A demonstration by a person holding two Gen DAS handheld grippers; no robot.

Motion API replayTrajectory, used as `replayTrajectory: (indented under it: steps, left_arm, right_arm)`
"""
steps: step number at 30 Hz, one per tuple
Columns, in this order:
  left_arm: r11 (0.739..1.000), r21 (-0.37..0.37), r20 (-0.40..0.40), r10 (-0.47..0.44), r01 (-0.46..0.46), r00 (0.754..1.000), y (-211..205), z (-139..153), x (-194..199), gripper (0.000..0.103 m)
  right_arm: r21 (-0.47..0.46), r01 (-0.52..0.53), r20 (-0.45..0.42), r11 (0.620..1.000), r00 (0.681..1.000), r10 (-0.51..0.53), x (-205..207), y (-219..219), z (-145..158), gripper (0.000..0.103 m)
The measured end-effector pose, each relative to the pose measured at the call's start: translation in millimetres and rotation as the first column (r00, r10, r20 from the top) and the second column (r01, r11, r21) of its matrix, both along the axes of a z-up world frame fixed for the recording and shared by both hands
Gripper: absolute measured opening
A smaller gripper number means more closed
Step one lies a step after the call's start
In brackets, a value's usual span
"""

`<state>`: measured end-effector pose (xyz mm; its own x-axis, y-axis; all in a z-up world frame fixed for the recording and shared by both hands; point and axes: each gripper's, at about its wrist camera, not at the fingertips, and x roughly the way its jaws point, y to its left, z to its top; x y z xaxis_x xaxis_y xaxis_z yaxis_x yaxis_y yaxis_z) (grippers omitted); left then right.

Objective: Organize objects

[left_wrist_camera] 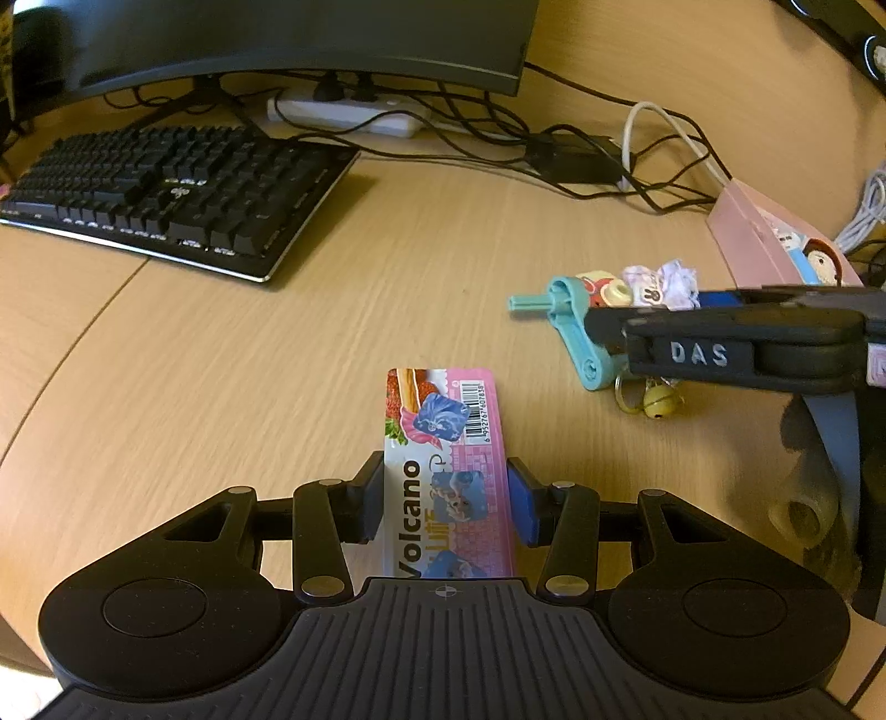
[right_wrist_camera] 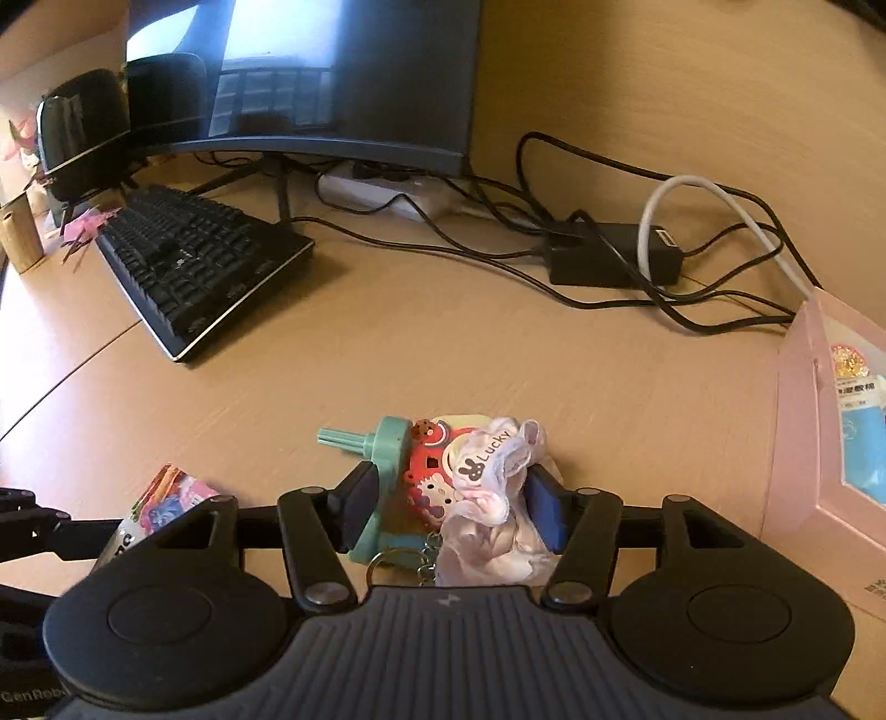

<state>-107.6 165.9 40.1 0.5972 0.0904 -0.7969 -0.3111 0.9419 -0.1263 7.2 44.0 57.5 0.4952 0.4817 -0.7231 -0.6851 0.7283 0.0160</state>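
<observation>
My left gripper (left_wrist_camera: pixel 447 501) is shut on a pink and white "Volcano" snack packet (left_wrist_camera: pixel 446 437), held just above the wooden desk. My right gripper (right_wrist_camera: pixel 449 507) is shut on a keychain bundle (right_wrist_camera: pixel 443 471): a teal plastic handle, a red cartoon charm and a white "Lucky" fabric scrunchie. In the left wrist view the bundle (left_wrist_camera: pixel 603 307) sits to the right with the right gripper (left_wrist_camera: pixel 720 343) reaching in over it. The snack packet also shows at the lower left of the right wrist view (right_wrist_camera: pixel 160 504).
A black keyboard (left_wrist_camera: pixel 166 194) lies at the far left under a curved monitor (left_wrist_camera: pixel 310 39). A white power strip (left_wrist_camera: pixel 343 113), a black adapter (right_wrist_camera: pixel 614 255) and tangled cables lie behind. A pink box (right_wrist_camera: pixel 819 426) stands at the right.
</observation>
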Motion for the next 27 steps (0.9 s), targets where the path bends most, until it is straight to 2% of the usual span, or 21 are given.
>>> replayTrajectory:
  steps: [16,24,27]
  left_arm:
    - [1.000,-0.006,0.004,0.018,-0.018,1.000,1,-1,0,0.049]
    - [1.000,-0.001,0.002,0.009,-0.009,1.000,-5,-1,5,0.049]
    - [1.000,0.015,-0.010,0.000,0.000,1.000,-11,-1,6,0.049]
  right_arm:
    - [-0.061,0.013,-0.024,0.998,1.000,-0.015,-19,-51,6,0.059]
    - [-0.098,0.091,-0.058,0.991,0.994,-0.097,-20,-93,-3,0.060]
    - [-0.092,0.126,-0.035,0.988,0.991,-0.130,-22,-107,-1,0.060]
